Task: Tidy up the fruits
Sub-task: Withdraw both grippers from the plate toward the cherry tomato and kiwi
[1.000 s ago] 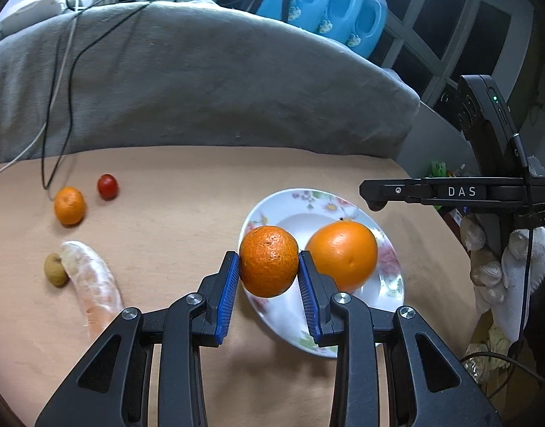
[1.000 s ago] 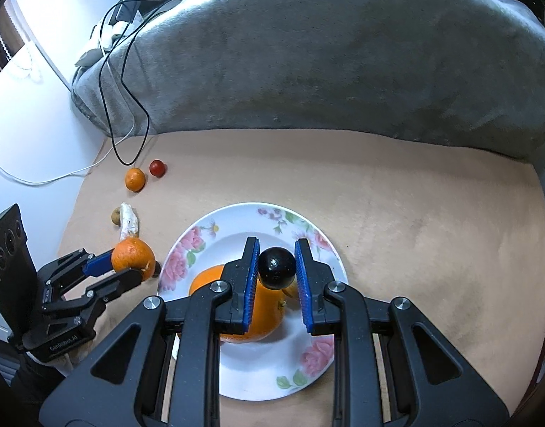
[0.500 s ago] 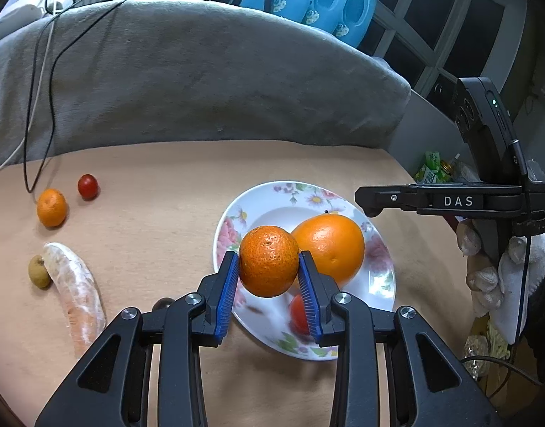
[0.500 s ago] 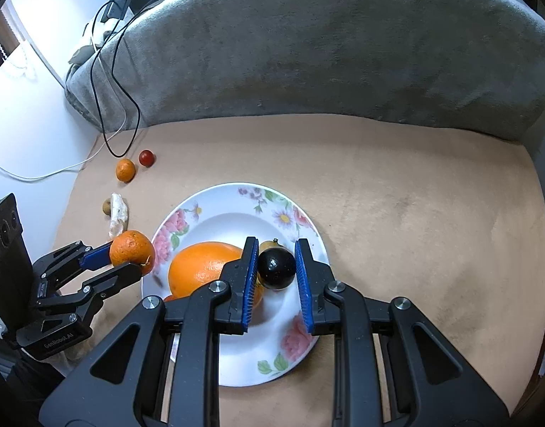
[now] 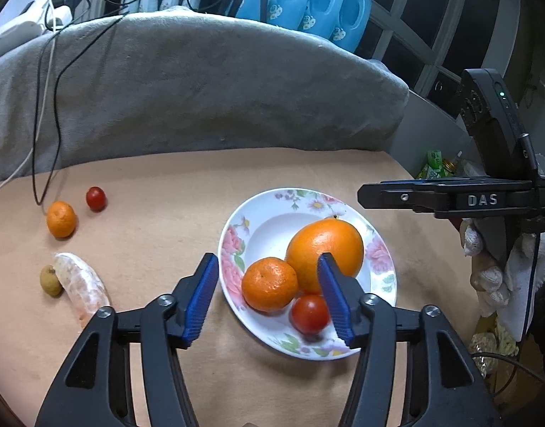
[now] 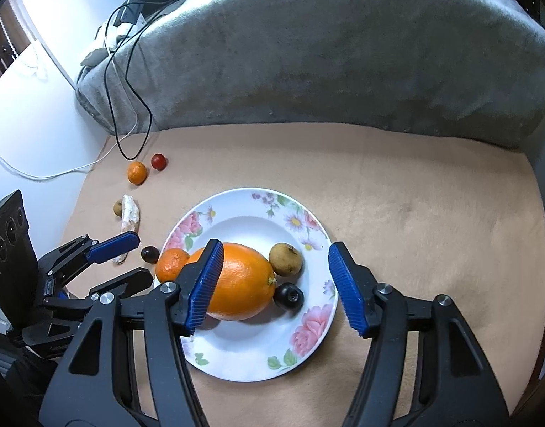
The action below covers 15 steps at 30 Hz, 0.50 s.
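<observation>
A floral white plate (image 5: pixel 269 227) (image 6: pixel 244 352) holds a large orange (image 5: pixel 324 254) (image 6: pixel 242 281), a mandarin (image 5: pixel 269 283) (image 6: pixel 171 263), a red tomato (image 5: pixel 310 313), a brown longan (image 6: pixel 286 259) and a dark round fruit (image 6: pixel 288 296). My left gripper (image 5: pixel 269 300) (image 6: pixel 123 259) is open and empty over the plate's near-left rim, around the mandarin. My right gripper (image 6: pixel 276 286) (image 5: pixel 372 195) is open and empty above the plate, the dark fruit lying between its fingers.
On the tan mat to the left lie a small mandarin (image 5: pixel 61 219) (image 6: pixel 136 172), a cherry tomato (image 5: pixel 95 198) (image 6: pixel 158 161), a peeled citrus segment (image 5: pixel 82 291) (image 6: pixel 130 213), a longan (image 5: pixel 50 280) (image 6: pixel 117 208) and a dark grape (image 6: pixel 149 253). A grey blanket (image 5: pixel 201 85) with cables lies behind.
Both grippers opened. The mandarin left my left gripper and now lies on the plate beside the orange. The dark fruit left my right gripper and now lies on the plate.
</observation>
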### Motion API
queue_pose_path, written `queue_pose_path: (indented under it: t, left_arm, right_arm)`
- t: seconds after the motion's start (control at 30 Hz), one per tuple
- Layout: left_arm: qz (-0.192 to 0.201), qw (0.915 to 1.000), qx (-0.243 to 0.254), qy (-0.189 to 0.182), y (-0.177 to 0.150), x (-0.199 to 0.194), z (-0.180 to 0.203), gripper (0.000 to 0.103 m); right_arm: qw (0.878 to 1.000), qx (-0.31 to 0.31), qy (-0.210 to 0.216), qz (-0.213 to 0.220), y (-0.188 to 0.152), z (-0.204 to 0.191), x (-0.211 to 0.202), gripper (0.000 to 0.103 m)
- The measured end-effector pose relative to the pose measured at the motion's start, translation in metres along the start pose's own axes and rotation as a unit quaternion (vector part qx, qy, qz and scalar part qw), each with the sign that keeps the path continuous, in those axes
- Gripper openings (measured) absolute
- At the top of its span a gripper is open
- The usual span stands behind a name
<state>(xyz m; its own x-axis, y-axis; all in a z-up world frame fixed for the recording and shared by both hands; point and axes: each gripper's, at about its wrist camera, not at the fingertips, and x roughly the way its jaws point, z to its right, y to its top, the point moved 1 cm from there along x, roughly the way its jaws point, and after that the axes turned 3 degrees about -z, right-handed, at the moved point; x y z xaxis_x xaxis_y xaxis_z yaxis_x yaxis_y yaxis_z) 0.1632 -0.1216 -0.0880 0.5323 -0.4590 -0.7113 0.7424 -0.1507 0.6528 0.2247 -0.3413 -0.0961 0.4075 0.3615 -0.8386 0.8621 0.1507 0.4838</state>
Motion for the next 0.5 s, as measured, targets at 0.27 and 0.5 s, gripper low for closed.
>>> queue_pose_path:
  t: [0.27, 0.5]
  left_arm:
    - [0.012, 0.9998, 0.001, 0.017, -0.001, -0.010, -0.006, 0.064]
    - [0.021, 0.9990, -0.006, 0.039, -0.002, -0.023, -0.023, 0.064]
  right_arm:
    - [0.999, -0.025, 0.005, 0.021, 0.005, -0.017, -0.005, 0.083]
    - [0.999, -0.037, 0.011, 0.023, 0.013, -0.032, -0.001, 0.083]
